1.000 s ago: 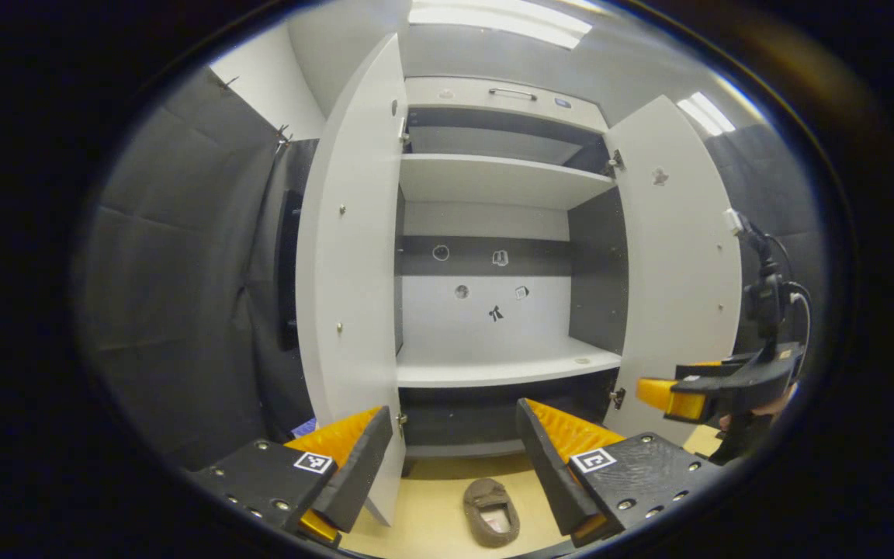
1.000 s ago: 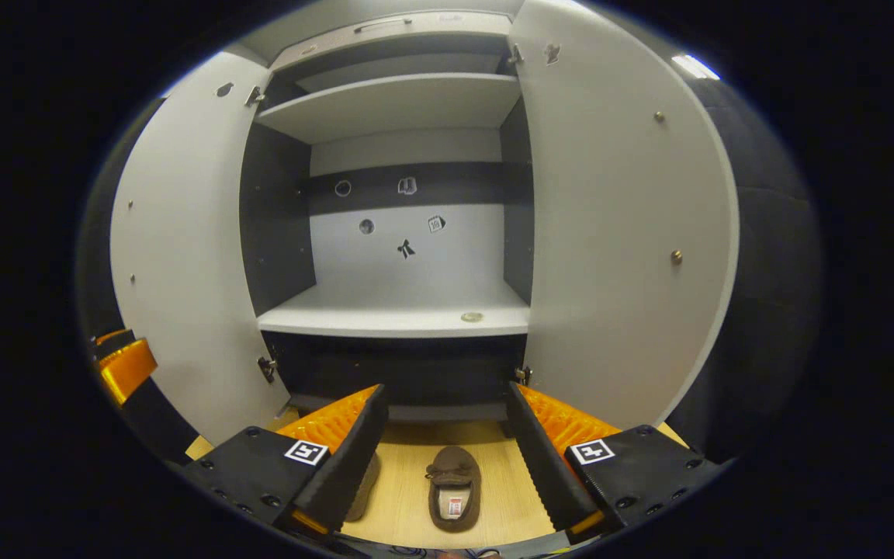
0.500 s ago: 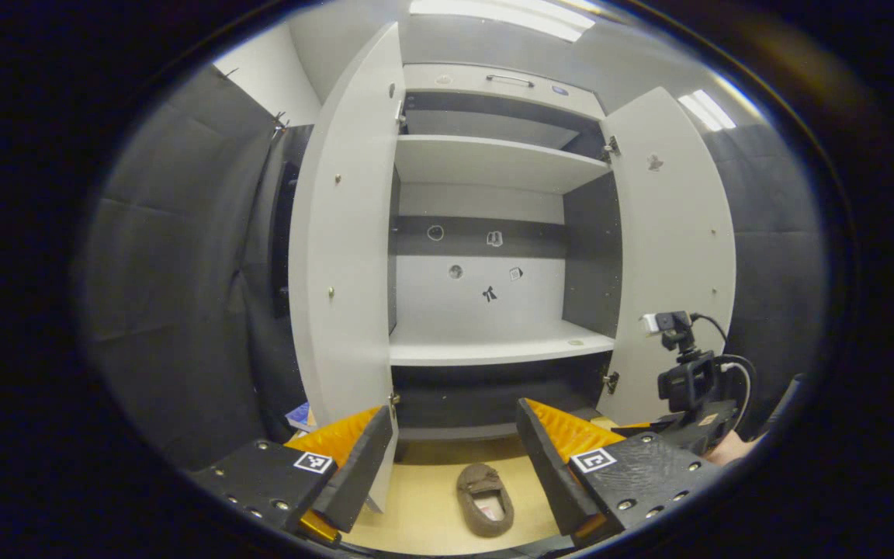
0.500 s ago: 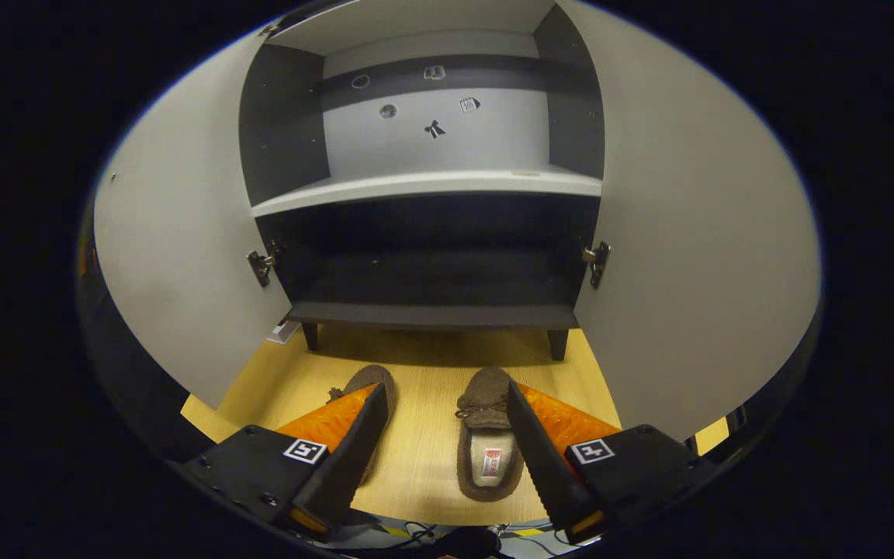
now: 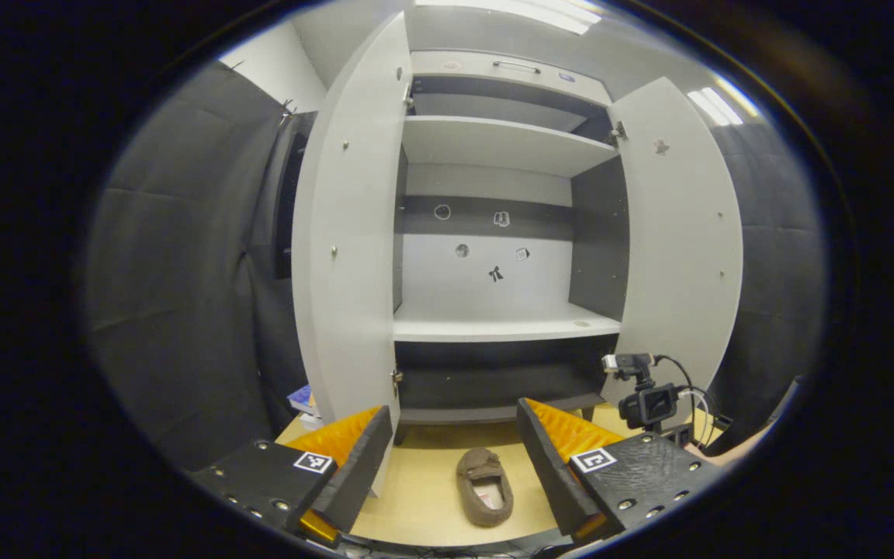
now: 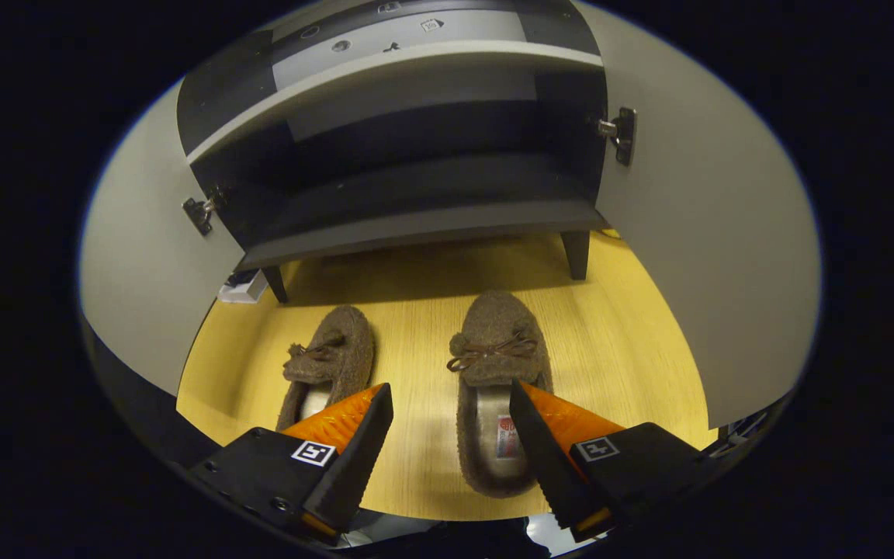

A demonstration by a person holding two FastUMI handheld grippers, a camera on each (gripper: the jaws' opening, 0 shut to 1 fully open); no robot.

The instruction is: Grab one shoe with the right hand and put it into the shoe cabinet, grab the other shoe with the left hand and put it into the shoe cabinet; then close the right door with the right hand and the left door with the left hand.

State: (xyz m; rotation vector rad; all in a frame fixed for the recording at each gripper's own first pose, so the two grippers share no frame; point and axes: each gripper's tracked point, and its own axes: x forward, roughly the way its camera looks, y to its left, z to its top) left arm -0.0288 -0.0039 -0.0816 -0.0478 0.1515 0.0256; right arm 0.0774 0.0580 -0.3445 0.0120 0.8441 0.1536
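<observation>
With both brown shoes side by side on the wood floor (image 6: 633, 341) at frame centre, right shoe (image 6: 497, 388) and left shoe (image 6: 330, 369), the right claw (image 6: 451, 431) hangs wide apart, empty. Cabinet (image 5: 505, 233) doors open; left claw (image 5: 451, 450) apart, empty.

You face a booth with black cloth walls (image 5: 183, 272), a pale wooden floor (image 6: 416, 310), a white wall corner (image 5: 284, 66), and bright ceiling light strips (image 5: 715, 105) overhead.
</observation>
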